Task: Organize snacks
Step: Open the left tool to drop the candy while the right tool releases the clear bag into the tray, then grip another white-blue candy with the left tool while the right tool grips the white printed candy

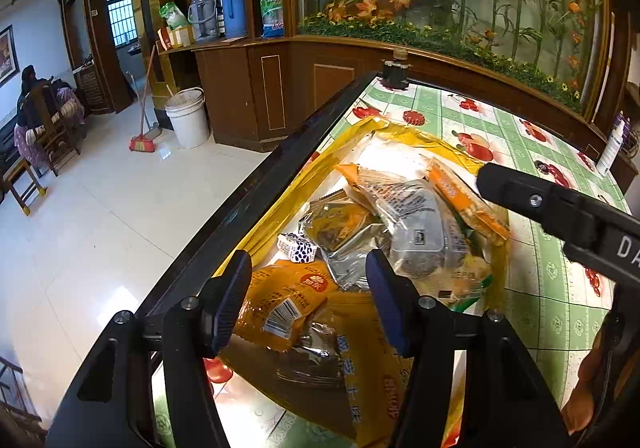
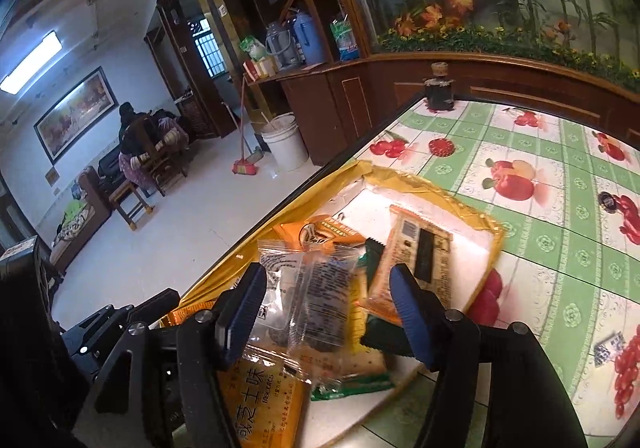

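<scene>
While a dark jar point(image 2: 439, 90) stood at the far corner of the table point(image 1: 516, 128) and a white bottle point(image 1: 611, 146) stood at its right edge, the snacks lay heaped on a yellow tray point(image 1: 408, 136) set on the fruit-patterned green cloth by the table's near-left edge. Beyond the edge, on the pale floor, a white bucket point(image 1: 188, 116) and a red broom point(image 1: 143, 142) stood against a wooden cabinet point(image 1: 240, 88).

The left gripper point(image 1: 308, 298) hung over the near end of the heap with its jaws spread wide; an orange snack packet point(image 1: 280, 300) lay between the blue pads, though whether a pad touched it could not be told. A small blue-and-white wrapped sweet point(image 1: 298, 248) lay just beyond, beside a silver packet point(image 1: 340, 232).

The right gripper point(image 2: 326, 308) was likewise wide open above the pile, a clear packet point(image 2: 308, 300) of dark pieces lying between its fingers without being pinched. An orange biscuit packet point(image 2: 416, 260) lay near its right finger, and a large yellow packet point(image 2: 260, 400) sat beneath the left finger.
</scene>
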Motion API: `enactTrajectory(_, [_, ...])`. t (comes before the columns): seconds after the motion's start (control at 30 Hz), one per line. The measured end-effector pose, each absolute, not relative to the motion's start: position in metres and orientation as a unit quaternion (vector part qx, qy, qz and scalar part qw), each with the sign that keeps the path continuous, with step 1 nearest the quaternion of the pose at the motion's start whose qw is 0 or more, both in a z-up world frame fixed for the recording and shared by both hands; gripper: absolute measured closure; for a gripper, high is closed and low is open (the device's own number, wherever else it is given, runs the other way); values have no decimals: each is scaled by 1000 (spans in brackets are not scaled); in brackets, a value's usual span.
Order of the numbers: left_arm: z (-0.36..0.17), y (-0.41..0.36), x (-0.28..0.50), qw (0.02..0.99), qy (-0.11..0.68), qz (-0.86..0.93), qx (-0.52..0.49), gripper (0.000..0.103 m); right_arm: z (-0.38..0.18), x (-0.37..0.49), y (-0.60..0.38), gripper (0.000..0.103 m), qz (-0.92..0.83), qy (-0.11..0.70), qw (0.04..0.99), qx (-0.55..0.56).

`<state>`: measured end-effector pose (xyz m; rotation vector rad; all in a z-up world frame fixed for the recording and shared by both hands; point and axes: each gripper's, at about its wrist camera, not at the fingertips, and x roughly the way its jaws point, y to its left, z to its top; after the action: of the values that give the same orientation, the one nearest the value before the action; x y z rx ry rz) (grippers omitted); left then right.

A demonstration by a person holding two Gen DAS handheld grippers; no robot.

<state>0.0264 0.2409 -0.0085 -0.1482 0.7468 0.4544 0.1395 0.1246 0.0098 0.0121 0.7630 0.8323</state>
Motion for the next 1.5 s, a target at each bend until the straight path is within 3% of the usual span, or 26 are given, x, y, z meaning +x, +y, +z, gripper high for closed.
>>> enactTrajectory(0.8, [23, 170, 20, 924, 336, 177, -37, 36, -1, 127, -89, 31, 246, 361, 897, 70])
enactTrajectory(0.9, [21, 158, 26, 924, 344, 161, -39, 30, -7, 125, -114, 31, 227, 364, 900, 77])
enactTrajectory(1.5, [-23, 45, 121, 906, 422, 10, -9, 30, -38, 156, -187, 30, 165, 383, 904, 90])
